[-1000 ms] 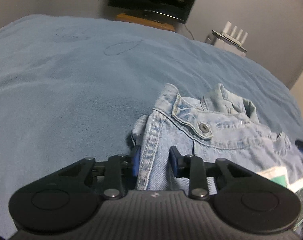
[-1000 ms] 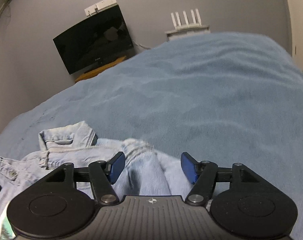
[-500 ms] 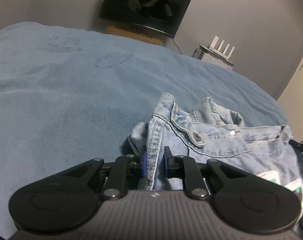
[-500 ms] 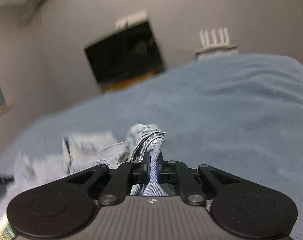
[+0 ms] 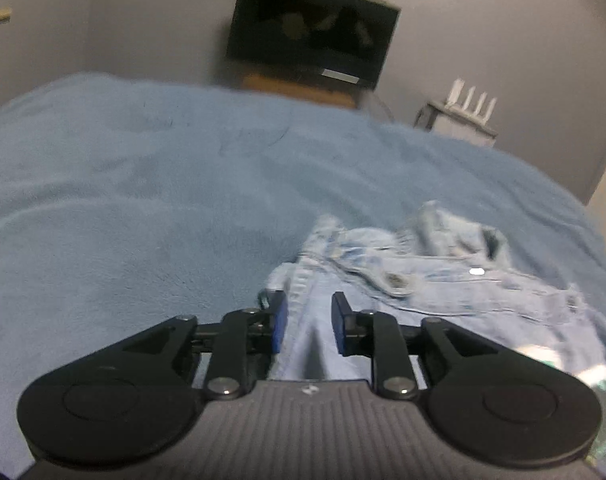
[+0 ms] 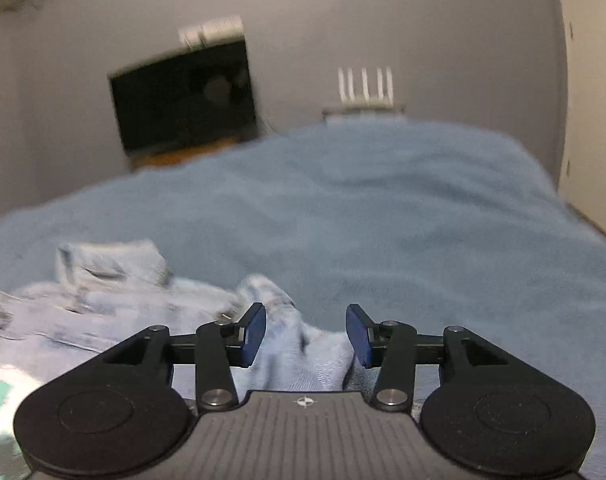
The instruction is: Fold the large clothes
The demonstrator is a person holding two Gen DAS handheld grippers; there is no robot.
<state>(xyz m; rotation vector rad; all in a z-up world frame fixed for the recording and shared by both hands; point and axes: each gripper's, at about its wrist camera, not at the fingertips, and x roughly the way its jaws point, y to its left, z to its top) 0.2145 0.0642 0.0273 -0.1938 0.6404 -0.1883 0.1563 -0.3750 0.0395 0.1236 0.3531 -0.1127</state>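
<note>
The denim jacket [image 5: 443,280] lies bunched on the blue bed [image 5: 143,208], toward the near right in the left view. The left tongs [image 5: 307,322] stand partly open astride a seamed edge of the denim, pads clear of the cloth, holding nothing. The right tongs [image 6: 306,334] stand wider, with a rumpled fold between the pads, likewise ungripped. Both views are blurred, so finer detail cannot be confirmed. Judgement: the step in hand is setting the fold down; it is best finished by backing both tongs off level and together, so the cloth is not dragged, then checking that edges lie aligned.
</note>
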